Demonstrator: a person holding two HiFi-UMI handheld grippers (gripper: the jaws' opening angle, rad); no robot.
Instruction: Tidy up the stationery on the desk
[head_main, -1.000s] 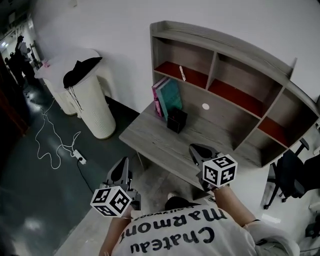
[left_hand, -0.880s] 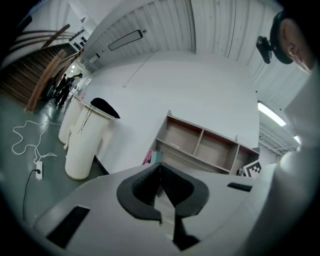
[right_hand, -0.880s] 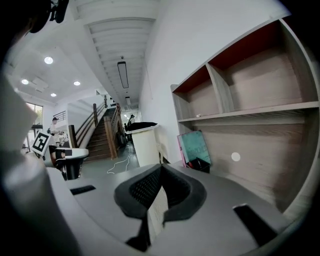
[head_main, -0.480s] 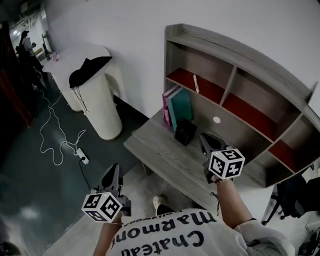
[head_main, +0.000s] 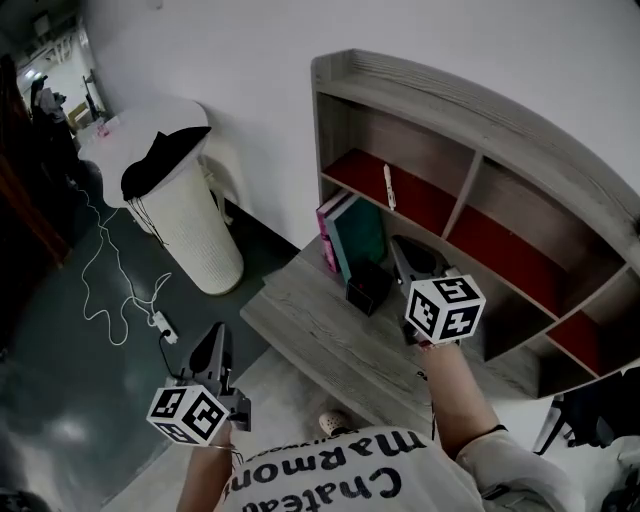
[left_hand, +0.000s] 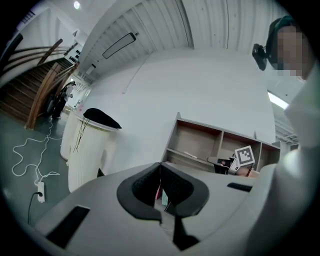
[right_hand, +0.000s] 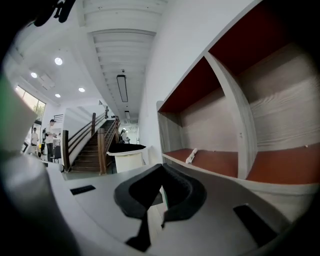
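While both grippers' jaws are pressed together on nothing, the right gripper (head_main: 398, 243) hovers above the desk (head_main: 310, 322) near its back edge. A white pen (head_main: 388, 187) lies beyond its fingers (right_hand: 182, 194), untouched, in the hutch's (head_main: 470, 105) left compartment. The left gripper (head_main: 217, 332) hangs off the desk's front edge.

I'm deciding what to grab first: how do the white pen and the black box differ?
The white pen lies flat on the red shelf; the black box stands on the desk below, by the books. The pen is slim and pale, the box squat and dark. Neither is held.
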